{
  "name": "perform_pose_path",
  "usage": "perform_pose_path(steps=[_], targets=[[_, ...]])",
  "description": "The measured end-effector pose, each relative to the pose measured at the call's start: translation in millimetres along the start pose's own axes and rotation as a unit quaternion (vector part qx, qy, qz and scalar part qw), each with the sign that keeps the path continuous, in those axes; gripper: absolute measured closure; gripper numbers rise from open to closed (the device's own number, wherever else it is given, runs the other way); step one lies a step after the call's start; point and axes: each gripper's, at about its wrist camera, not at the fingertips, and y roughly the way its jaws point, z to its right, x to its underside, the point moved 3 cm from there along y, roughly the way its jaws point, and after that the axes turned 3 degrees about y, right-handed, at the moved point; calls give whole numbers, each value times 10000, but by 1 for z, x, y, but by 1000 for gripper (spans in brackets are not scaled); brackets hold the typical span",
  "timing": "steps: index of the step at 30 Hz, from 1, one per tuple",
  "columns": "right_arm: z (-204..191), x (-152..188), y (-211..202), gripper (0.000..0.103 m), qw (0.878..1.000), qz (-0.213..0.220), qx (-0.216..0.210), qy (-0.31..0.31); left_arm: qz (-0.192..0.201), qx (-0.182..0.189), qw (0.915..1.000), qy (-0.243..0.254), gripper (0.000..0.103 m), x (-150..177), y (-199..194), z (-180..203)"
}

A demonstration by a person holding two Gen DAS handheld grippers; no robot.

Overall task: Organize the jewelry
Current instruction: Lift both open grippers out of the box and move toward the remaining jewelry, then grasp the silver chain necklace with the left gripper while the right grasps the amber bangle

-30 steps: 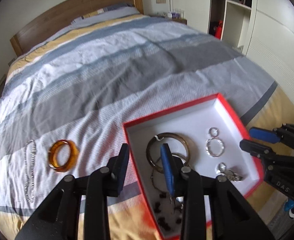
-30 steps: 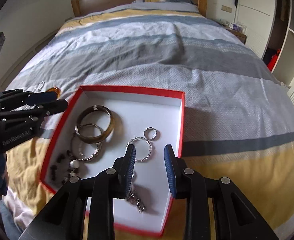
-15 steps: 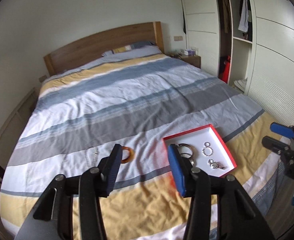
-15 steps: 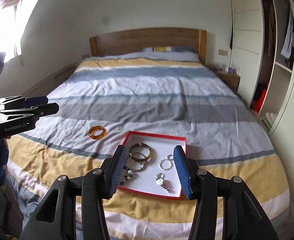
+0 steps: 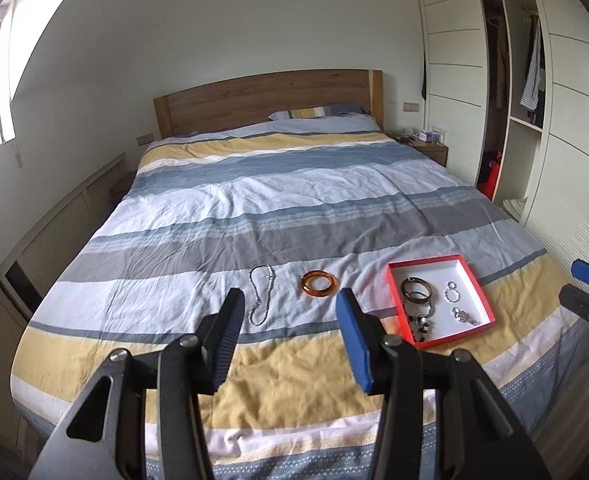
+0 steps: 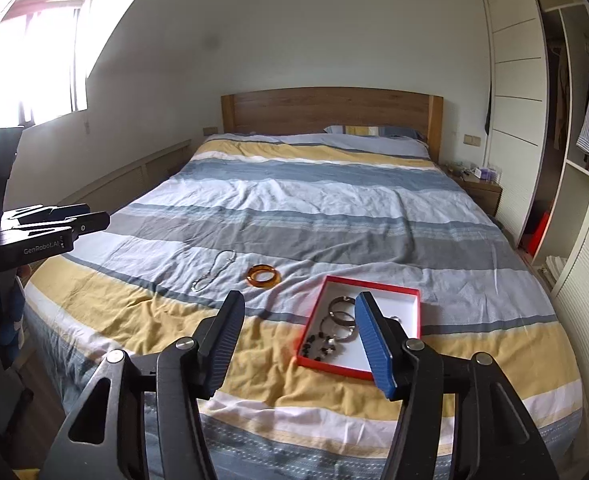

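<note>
Both tools hang well back from the foot of the bed (image 5: 294, 208), each with fingers spread wide and nothing between them: the left tool (image 5: 290, 336) and the right tool (image 6: 300, 338). A red box (image 5: 482, 292) with a white floor lies on the striped cover, holding bangles, rings and small dark pieces. Left of it on the cover lie an amber bangle (image 5: 320, 284) and, further left, a silver chain (image 5: 261, 294), apart from each other
</note>
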Motion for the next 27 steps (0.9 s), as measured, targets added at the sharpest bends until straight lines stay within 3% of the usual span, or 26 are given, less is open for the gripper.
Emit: perform_pose_path(steps=[3, 6, 12, 18, 27], targets=[[-13, -2, -2, 46, 10000, 13, -21, -46, 28, -57, 9999, -114, 57, 2, -6, -14], [-24, -8, -1, 46, 9999, 46, -60, -126, 74, -140, 9996, -221, 46, 0, -6, -29], [-39, -18, 24, 46, 9996, -53, -159, -213, -48, -179, 9986, -486, 45, 6, 19, -65], [-53, -15, 91, 46, 9985, -393, -333, -202, -462, -155, 9971, -579, 45, 28, 85, -85], [-61, -3, 226, 46, 9926, -1100, -482, -179, -1056, 169, 9914, -756, 45, 62, 219, -86]])
